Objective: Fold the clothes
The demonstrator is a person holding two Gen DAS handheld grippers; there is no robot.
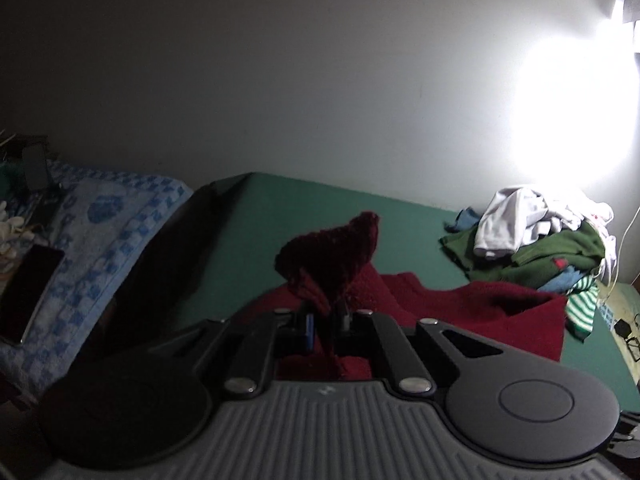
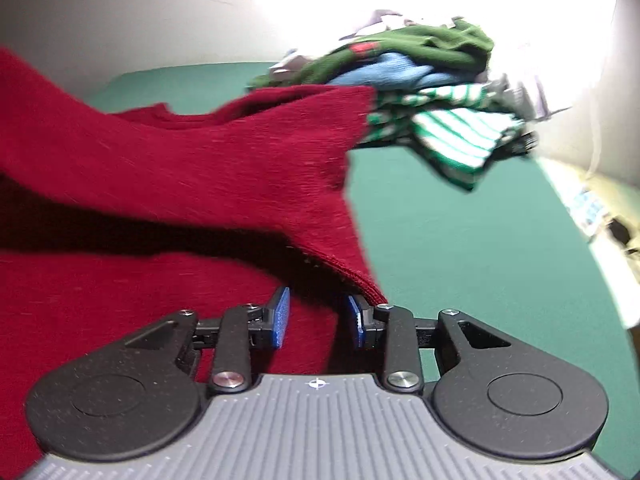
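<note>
A dark red knit sweater (image 1: 480,312) lies on the green bed sheet (image 1: 280,216). My left gripper (image 1: 324,312) is shut on a bunch of it, and the pinched cloth (image 1: 332,256) sticks up above the fingers. In the right wrist view the sweater (image 2: 180,172) is partly lifted, one layer hanging over another with a dark shadow between. My right gripper (image 2: 318,316) stands open over the lower layer, its blue pads (image 2: 280,320) bare. The upper layer's ribbed hem (image 2: 360,280) ends at the right fingertip.
A heap of clothes (image 1: 552,248) (image 2: 420,64) in white, green, blue and green-white stripes sits at the far right by the wall. A blue patterned towel (image 1: 100,232) with a phone (image 1: 28,292) lies left. Cables (image 1: 628,332) lie at the right edge. A lamp glare (image 1: 580,112) whitens the wall.
</note>
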